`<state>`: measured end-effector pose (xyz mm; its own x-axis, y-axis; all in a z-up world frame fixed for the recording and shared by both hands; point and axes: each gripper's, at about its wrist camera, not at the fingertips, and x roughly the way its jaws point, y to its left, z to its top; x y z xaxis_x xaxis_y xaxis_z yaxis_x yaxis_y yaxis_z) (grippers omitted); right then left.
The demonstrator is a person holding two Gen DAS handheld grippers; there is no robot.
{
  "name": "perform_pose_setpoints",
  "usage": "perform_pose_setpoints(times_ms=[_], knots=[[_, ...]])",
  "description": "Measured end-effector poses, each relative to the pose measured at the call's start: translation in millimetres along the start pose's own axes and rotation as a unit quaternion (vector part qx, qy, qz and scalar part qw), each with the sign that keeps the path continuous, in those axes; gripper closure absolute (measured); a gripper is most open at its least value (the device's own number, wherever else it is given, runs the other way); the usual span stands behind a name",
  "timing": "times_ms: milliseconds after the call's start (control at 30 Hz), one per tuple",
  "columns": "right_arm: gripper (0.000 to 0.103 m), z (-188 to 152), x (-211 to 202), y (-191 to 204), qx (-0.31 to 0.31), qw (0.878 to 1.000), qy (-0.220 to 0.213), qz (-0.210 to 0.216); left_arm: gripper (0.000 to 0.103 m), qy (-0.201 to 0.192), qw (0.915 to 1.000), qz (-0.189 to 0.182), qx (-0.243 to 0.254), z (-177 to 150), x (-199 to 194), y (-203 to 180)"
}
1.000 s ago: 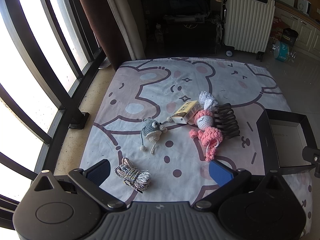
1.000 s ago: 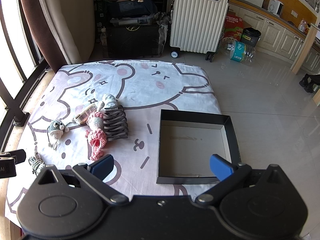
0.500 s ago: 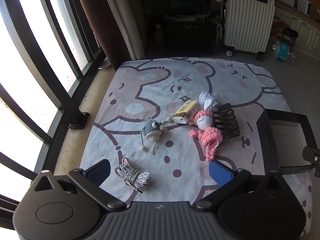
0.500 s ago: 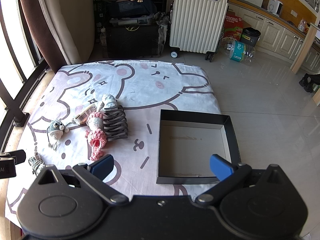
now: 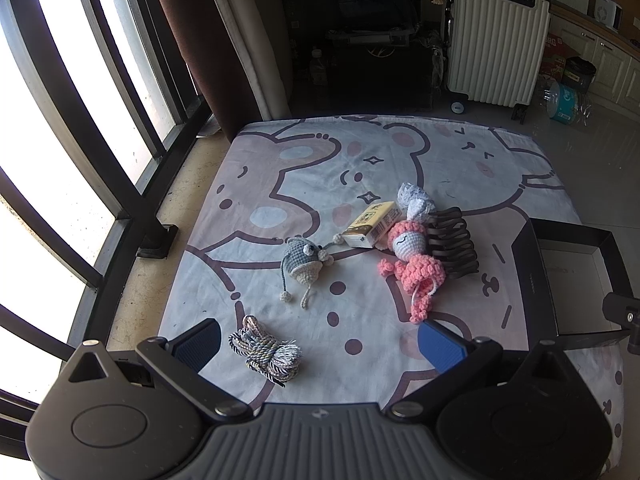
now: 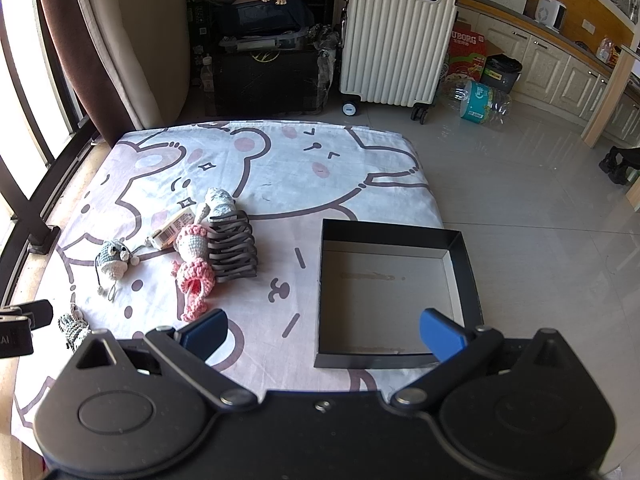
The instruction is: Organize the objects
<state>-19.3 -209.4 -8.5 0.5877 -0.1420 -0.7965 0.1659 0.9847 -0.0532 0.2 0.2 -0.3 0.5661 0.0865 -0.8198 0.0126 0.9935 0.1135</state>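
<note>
On the bear-print sheet (image 5: 304, 168) lie a striped rope bundle (image 5: 266, 350), a grey crochet mouse (image 5: 304, 260), a small yellow carton (image 5: 374, 224), a pink crochet doll (image 5: 416, 258), a dark hair claw clip (image 5: 452, 242) and a pale crochet piece (image 5: 414, 198). An empty black box (image 6: 386, 292) sits at the right. My left gripper (image 5: 320, 346) is open, low over the near edge, with the rope bundle between its fingers. My right gripper (image 6: 322, 336) is open over the box's near-left corner. In the right wrist view the doll (image 6: 194, 260), clip (image 6: 232, 246) and mouse (image 6: 112, 258) lie left of the box.
A white suitcase (image 6: 396, 44) and dark bags (image 6: 272, 60) stand behind the sheet. Window bars (image 5: 80, 128) and a curtain (image 5: 208, 40) run along the left. Tiled floor (image 6: 540, 208) lies to the right, with a water bottle pack (image 6: 478, 102).
</note>
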Motion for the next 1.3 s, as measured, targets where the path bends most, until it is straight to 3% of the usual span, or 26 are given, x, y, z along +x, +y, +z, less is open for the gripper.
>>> perform_pose_setpoints(times_ms=[567,833,1300], knots=[[0.0,12,8,16,-0.029,0.999,-0.021,0.011,0.0,-0.001,0.9987,0.031,-0.041,3,19,26],[0.0,38,6,39,-0.056,0.996,-0.053,0.035,0.0,0.002,0.9965,0.058,-0.061,2,35,49],[0.0,84,43,82,-0.075,0.993,-0.061,0.075,0.0,0.031,0.9885,0.053,-0.138,-13,84,96]])
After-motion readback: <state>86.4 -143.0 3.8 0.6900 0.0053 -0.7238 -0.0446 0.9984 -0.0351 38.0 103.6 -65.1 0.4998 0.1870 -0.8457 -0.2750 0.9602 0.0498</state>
